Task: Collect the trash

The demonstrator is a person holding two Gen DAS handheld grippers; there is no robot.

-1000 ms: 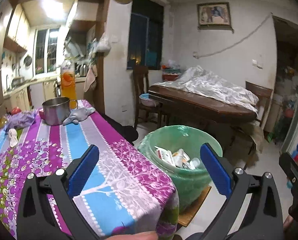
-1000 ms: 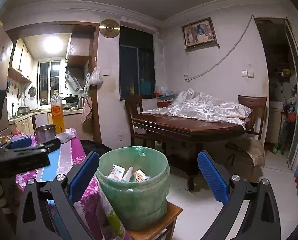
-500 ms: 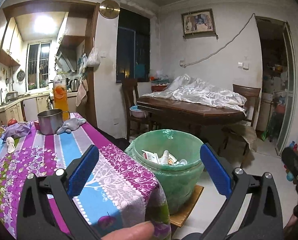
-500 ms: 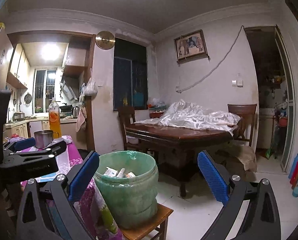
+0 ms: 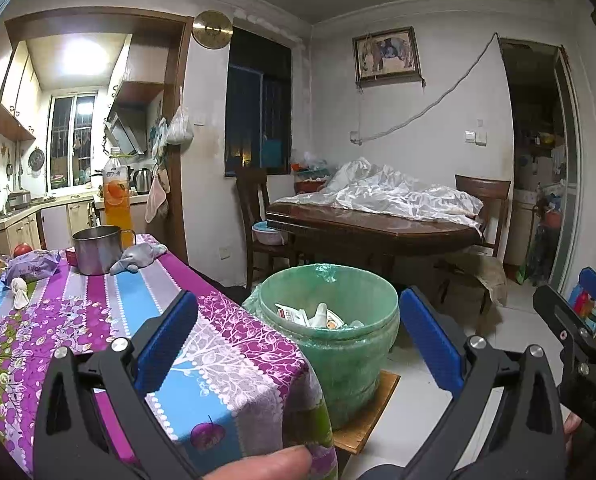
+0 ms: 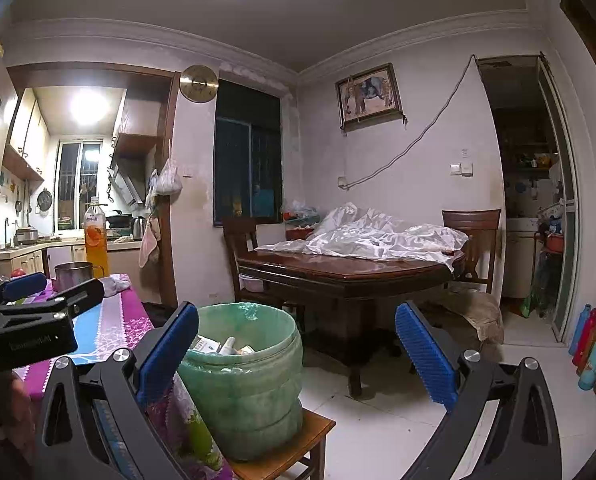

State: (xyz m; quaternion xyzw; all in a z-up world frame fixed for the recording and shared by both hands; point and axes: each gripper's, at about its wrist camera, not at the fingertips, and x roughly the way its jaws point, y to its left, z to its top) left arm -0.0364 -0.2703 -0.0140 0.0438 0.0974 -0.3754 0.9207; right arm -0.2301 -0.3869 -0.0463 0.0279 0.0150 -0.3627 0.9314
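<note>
Both views have lifted over the last second. Left hand-held gripper [image 5: 298, 340] and right hand-held gripper [image 6: 295, 354] released, empty. Trash [image 5: 318, 316] sits in bin [image 5: 350, 360], 12 o'clock; drop apparently finished.

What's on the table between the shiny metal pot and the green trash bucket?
In the left wrist view, only a grey cloth lies beside the metal pot; past it, bare striped tablecloth runs to the green trash bucket.

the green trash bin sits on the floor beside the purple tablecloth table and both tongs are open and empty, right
Not quite: the green trash bin sits on a low wooden stool, not the floor, as the right wrist view shows. It is beside the purple tablecloth table, and both tongs are open and empty.
</note>
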